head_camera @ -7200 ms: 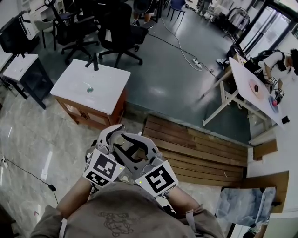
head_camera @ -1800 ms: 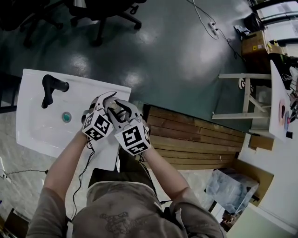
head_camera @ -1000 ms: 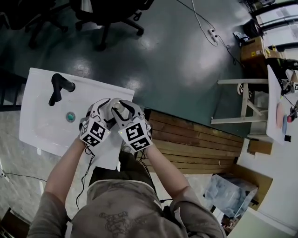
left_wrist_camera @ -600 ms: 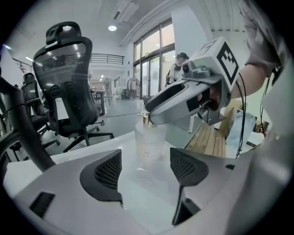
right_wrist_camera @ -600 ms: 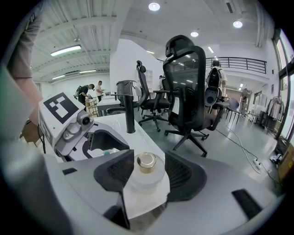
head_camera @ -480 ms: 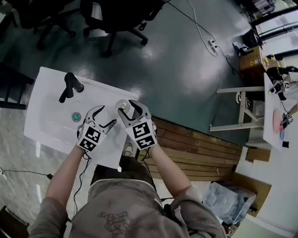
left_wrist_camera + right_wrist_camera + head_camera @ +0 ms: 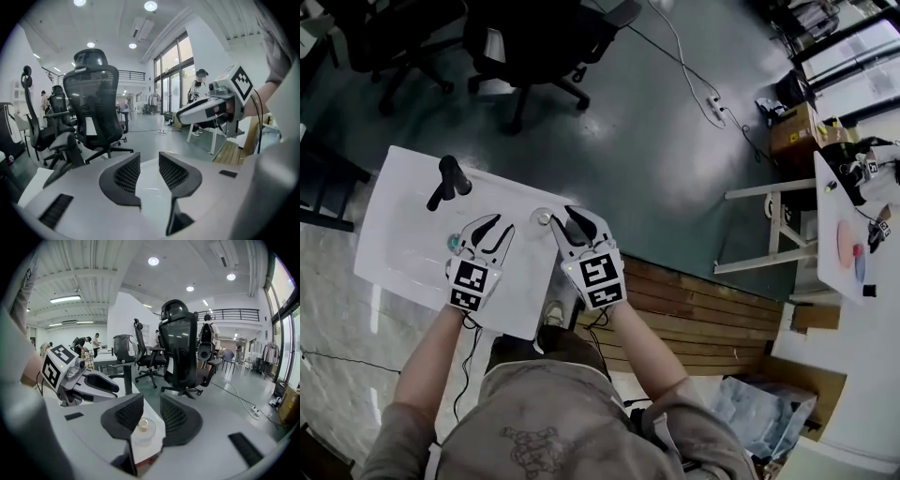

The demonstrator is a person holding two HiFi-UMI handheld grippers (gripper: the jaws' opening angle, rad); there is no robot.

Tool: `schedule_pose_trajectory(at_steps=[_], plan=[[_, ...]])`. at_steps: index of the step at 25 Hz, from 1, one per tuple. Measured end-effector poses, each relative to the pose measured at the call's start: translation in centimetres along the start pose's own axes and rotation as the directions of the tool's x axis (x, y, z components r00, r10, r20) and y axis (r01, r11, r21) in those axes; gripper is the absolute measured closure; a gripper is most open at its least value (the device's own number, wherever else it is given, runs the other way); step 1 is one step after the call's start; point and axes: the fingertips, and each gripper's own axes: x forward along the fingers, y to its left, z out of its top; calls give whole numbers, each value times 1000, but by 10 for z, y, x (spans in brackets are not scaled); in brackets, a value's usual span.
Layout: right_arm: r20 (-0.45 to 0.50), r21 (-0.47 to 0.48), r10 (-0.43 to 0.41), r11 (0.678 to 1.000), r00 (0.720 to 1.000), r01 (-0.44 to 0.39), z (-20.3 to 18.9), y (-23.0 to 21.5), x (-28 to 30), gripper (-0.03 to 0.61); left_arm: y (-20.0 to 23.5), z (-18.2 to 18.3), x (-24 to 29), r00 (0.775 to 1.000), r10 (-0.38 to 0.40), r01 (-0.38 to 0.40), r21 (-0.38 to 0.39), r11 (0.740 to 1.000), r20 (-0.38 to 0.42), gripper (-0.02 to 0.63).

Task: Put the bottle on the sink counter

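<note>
- While looking down from the head: nearest of all, grey shirt (image 7: pixel 534 436) and two bare forearms stretched forward.
- At the end of the left forearm, left gripper (image 7: pixel 494 231), held over the white sink counter (image 7: pixel 514 305). Jaws partly apart, having just been closing further. Nothing between them, only white counter top visible through the gap. Grips nothing.
- Just beside it, right gripper (image 7: pixel 570 223), apart from the left one and not touching it. Jaws also partly apart, having also just been closing further. Seen along these jaws, bottle (image 7: pixel 544 217) in the gap, but lower, down on the counter; pads not pressing on it. Holds nothing.
- Bottle clear, with a pale round cap, standing upright as far as can be told, on the sink counter near its far right corner, just beside the tip of the right gripper.
- More to the left on the counter, basin with round drain (image 7: pixel 453 243), close to the left gripper's tips, and black faucet (image 7: pixel 450 178) at the far edge.
- To the right of the counter, wooden boards (image 7: pixel 703 305).
- Beyond the counter, dark shiny floor (image 7: pixel 656 159) with a white cable across it.
- Farthest, black office chairs (image 7: pixel 534 47) at the top.
</note>
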Motion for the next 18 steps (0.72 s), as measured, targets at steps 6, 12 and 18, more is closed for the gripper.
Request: schedule_pose_trajectory(at_steps=[6, 12, 18], plan=[[82, -3, -39, 999, 996, 39, 33, -9, -30, 494, 5, 51, -27, 995, 63, -66, 44, 997, 76, 538], [185, -25, -44, 998, 982, 50, 83, -6, -74, 512, -9, 106, -58, 987, 62, -73, 68, 995, 146, 569], [285, -33, -46, 998, 957, 58, 127, 1, -122, 529, -26, 151, -87, 975, 61, -85, 102, 991, 215, 579]])
